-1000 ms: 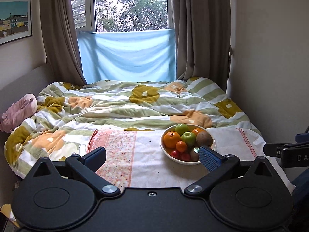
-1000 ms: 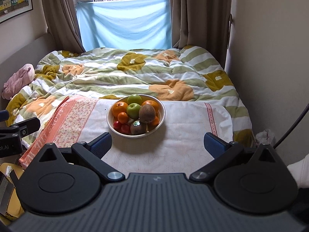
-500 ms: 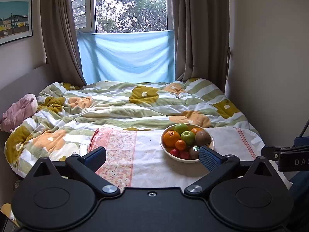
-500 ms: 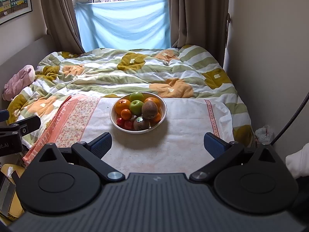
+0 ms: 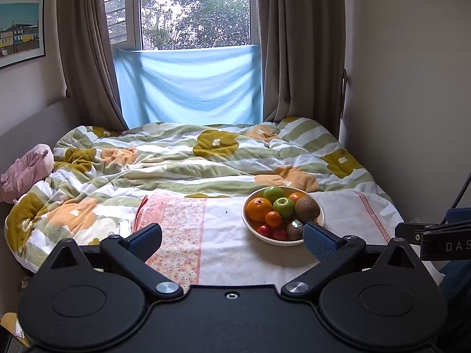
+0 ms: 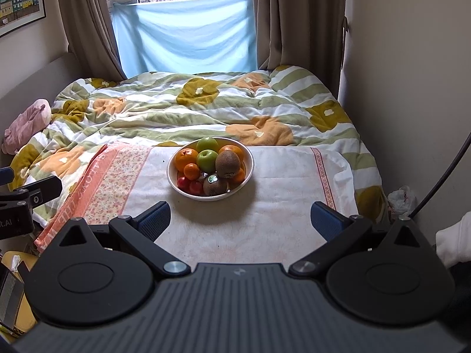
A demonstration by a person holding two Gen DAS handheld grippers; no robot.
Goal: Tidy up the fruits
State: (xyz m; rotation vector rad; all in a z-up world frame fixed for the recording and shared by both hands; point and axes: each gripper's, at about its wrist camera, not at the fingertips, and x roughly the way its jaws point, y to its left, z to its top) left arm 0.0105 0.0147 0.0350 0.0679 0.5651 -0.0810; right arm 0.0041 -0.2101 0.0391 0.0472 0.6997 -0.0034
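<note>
A white bowl (image 6: 249, 158) full of fruit stands on a white cloth on the bed. It holds green apples (image 6: 207, 159), oranges (image 6: 186, 158), kiwis (image 6: 227, 161) and small red fruits (image 6: 195, 187). The bowl also shows in the left wrist view (image 5: 245, 219), to the right of centre. My left gripper (image 5: 232, 240) is open and empty, its right finger in front of the bowl's near rim. My right gripper (image 6: 240, 219) is open and empty, short of the bowl.
The white cloth (image 6: 265, 220) has a pink floral border (image 6: 112, 188) at the left. A green, white and orange quilt (image 6: 191, 106) covers the bed behind. A pink bundle (image 6: 26, 123) lies far left. A wall (image 6: 412, 88) runs close on the right.
Both grippers have drawn back and risen slightly, so the bowl looks a little farther away and higher in view. Both grippers stay open. The fruit has not moved.
</note>
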